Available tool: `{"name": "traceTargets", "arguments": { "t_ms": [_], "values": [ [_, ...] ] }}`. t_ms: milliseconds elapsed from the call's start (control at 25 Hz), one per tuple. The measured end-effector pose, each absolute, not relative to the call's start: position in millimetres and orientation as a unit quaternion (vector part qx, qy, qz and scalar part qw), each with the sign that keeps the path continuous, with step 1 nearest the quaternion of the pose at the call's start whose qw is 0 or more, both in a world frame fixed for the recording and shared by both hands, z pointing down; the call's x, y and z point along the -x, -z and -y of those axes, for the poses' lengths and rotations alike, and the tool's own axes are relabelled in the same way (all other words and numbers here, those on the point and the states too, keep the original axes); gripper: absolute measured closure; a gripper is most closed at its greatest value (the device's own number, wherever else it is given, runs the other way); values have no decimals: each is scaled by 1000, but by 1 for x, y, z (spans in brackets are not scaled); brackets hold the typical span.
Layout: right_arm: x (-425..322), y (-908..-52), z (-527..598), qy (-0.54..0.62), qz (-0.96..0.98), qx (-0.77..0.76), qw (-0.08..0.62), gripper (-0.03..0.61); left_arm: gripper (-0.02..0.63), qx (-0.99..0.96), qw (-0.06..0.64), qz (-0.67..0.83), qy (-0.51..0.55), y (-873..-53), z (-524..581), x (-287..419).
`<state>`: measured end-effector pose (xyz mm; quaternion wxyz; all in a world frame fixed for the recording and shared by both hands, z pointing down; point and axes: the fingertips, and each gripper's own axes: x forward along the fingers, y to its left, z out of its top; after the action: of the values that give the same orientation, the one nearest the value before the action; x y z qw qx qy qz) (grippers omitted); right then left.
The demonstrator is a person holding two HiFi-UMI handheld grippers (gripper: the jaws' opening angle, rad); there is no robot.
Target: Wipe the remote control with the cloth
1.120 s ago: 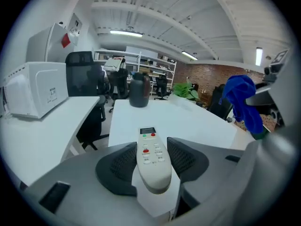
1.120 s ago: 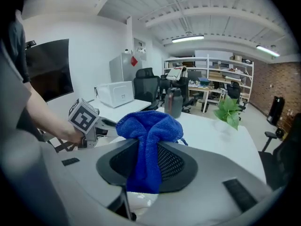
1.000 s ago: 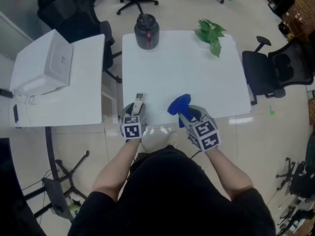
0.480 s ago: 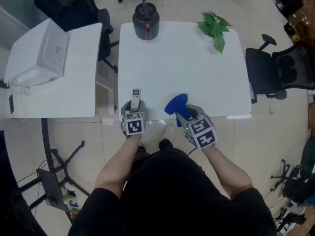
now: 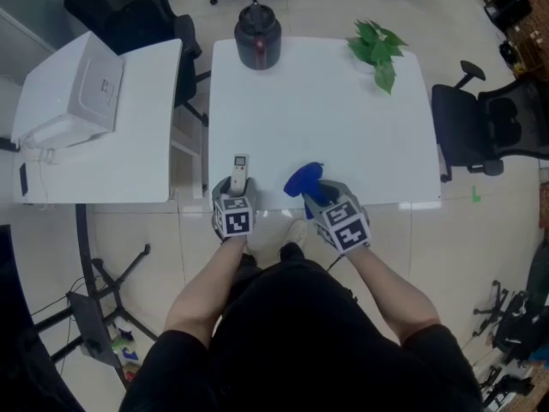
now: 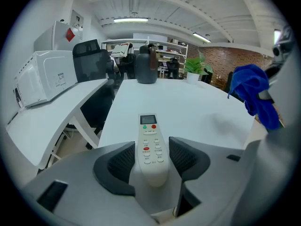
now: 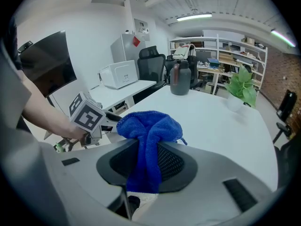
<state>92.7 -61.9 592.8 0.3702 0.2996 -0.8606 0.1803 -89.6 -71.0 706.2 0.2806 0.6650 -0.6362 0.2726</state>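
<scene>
Left hand-held gripper [image 6: 151,158] opening wider than before — remote control [image 5: 240,166] between jaws.

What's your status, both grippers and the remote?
Left gripper jaws opening, remote control between them on table. Right gripper shut on blue cloth. Nothing blocking.

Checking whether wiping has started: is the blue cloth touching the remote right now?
No, the cloth, clamped in the right hand-held gripper, sits clear of the remote.
</scene>
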Motion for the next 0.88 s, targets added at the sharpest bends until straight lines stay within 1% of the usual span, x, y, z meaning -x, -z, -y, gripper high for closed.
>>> {"name": "traceTargets", "arguments": {
  "t_ms": [200,640,880],
  "values": [
    [-91,-615,75,-177,851,-305,390,459,380,-679,265,631,-264,-682,60,91],
    [-82,-691,100,-155,803,-301,491,449,380,-705,242,626,-231,-620,33,100],
    [-82,-699,107,-143,799,-312,493,417,380,-709,231,627,-227,-606,31,108]
  ]
}}
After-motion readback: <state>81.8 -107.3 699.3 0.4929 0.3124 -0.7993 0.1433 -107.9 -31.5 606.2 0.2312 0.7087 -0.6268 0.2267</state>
